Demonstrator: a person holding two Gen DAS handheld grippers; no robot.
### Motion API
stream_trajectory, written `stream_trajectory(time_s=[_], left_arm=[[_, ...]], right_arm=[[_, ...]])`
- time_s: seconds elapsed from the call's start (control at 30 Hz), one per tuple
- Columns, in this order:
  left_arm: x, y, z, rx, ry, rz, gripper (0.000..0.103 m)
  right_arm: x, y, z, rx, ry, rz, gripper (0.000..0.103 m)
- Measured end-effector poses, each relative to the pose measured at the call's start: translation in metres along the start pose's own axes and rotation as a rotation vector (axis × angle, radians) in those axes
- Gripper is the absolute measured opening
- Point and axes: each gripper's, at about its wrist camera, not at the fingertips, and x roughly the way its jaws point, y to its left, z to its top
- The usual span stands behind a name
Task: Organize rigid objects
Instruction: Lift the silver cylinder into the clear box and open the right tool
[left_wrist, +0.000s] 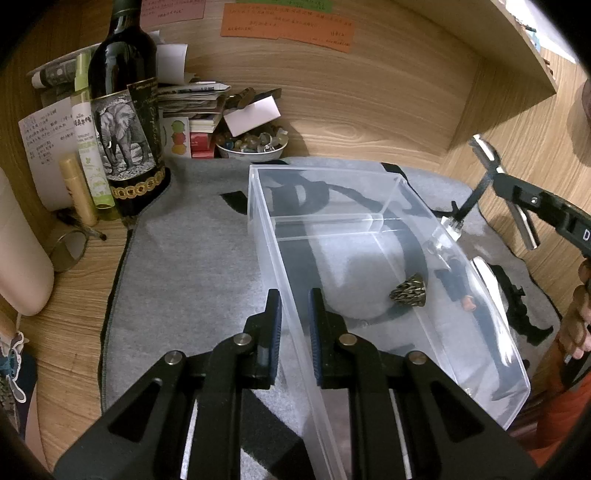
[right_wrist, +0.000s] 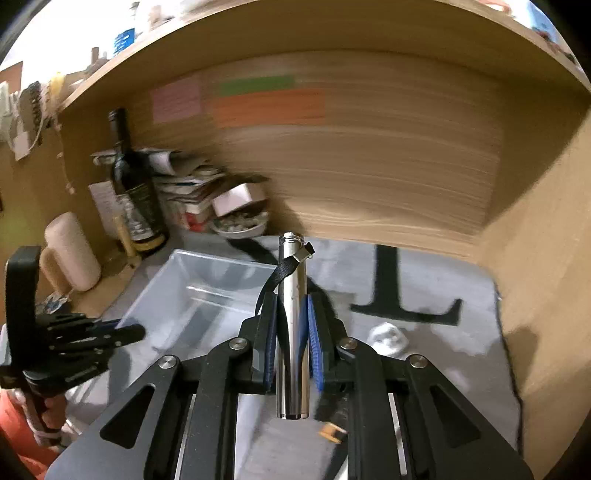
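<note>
A clear plastic box (left_wrist: 369, 236) lies on a grey mat (left_wrist: 192, 266). A small bronze cone-shaped ornament (left_wrist: 408, 290) lies inside it. My left gripper (left_wrist: 295, 295) straddles the box's left wall near its front, jaws narrowly apart with the wall between them. My right gripper (right_wrist: 291, 306) is shut on a silver metal cylinder (right_wrist: 293, 317) with a black strap, held above the mat right of the box (right_wrist: 207, 291). From the left wrist view the cylinder (left_wrist: 491, 162) shows at the right, above the box's right wall. A small dark figure (left_wrist: 460, 288) lies beside that wall.
A wine bottle (left_wrist: 125, 122), spray bottles, papers and a bowl of stones (left_wrist: 253, 146) crowd the back left. A white crumpled object (right_wrist: 388, 338) and a small brown piece (right_wrist: 332, 432) lie on the mat. A black plastic part (left_wrist: 521, 310) lies right of the box. Wooden walls enclose the desk.
</note>
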Motion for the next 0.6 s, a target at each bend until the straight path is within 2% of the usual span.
stream_trajectory(time_s=[0.27,0.6], left_arm=[[0.001,-0.001,0.000,0.011,0.000,-0.004,0.014],[0.001,0.000,0.000,0.009,-0.004,-0.008,0.014]], right_arm=[[0.021,0.027,-0.005,-0.030,0.054,0.073,0.014],[0.052,0.056,-0.022,-0.142,0.200,0.110,0.014]])
